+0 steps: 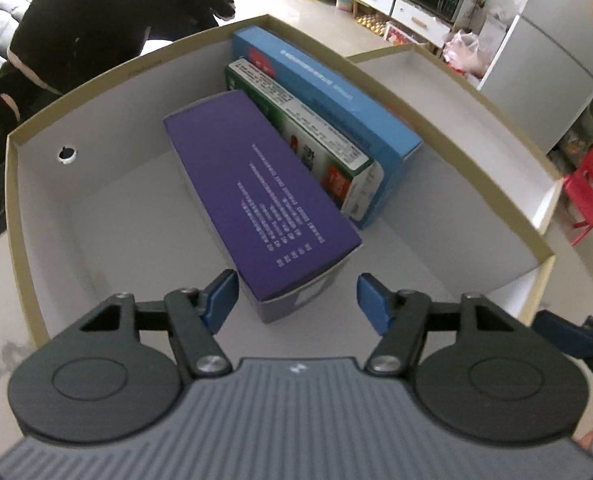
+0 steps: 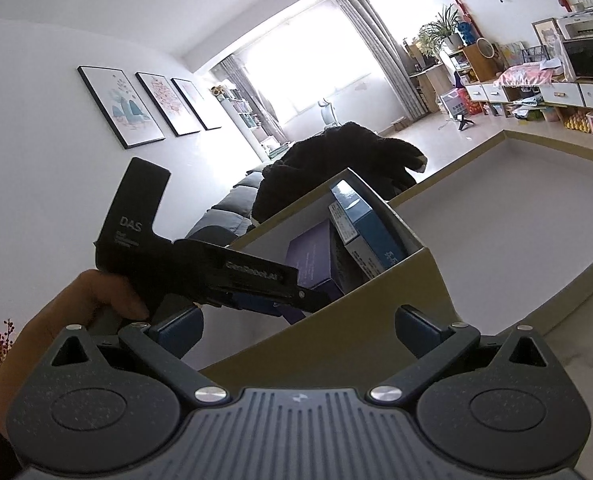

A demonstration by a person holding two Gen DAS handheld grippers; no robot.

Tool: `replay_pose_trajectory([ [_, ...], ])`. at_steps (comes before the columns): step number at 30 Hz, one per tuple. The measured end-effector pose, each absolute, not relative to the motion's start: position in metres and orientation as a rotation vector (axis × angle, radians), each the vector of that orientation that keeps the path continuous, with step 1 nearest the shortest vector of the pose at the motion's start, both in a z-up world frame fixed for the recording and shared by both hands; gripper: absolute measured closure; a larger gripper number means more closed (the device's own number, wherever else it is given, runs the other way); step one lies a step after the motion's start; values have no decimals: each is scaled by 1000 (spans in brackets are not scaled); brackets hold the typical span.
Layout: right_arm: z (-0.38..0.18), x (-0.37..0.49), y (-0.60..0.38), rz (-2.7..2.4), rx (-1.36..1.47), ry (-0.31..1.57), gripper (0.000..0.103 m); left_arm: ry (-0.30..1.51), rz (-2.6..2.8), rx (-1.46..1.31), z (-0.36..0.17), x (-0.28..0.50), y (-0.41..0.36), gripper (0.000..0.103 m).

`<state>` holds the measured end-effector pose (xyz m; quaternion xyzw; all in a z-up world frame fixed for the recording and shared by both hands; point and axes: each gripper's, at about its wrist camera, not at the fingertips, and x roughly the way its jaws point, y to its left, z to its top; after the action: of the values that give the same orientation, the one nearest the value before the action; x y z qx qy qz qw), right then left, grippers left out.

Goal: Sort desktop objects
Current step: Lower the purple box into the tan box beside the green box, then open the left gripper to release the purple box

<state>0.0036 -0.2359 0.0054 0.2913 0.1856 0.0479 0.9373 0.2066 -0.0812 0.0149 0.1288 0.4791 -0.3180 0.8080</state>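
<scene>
A purple box [image 1: 256, 188] lies flat in an open cardboard box [image 1: 108, 240] with a white inside. Next to it a green and white box [image 1: 316, 148] and a blue box [image 1: 336, 100] stand on edge. My left gripper [image 1: 296, 296] points down into the cardboard box and is open. The purple box's near end sits between its blue pads [image 1: 222, 296], and the right pad stands clear of it. My right gripper [image 2: 300, 326] is open just outside the cardboard box's near wall [image 2: 336, 332], with nothing held. A hand [image 2: 96, 304] holds the left gripper over the rim.
The cardboard box's lid [image 1: 436, 92] lies open to the right. A black garment [image 1: 96, 20] is heaped beyond the far wall. The left half of the box floor [image 1: 136, 232] is bare. Beyond the table are a red chair [image 1: 588, 192] and a fridge [image 1: 556, 40].
</scene>
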Motion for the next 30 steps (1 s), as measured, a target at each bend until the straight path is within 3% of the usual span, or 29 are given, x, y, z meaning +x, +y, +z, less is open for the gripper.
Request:
replay_pose_trajectory([
  [27, -6, 14, -233, 88, 604, 408, 1, 949, -620, 229, 17, 230, -96, 44],
  [29, -6, 13, -232, 89, 602, 408, 1, 944, -615, 216, 18, 229, -94, 42],
  [30, -5, 13, -232, 89, 601, 407, 1, 941, -613, 210, 20, 228, -93, 37],
])
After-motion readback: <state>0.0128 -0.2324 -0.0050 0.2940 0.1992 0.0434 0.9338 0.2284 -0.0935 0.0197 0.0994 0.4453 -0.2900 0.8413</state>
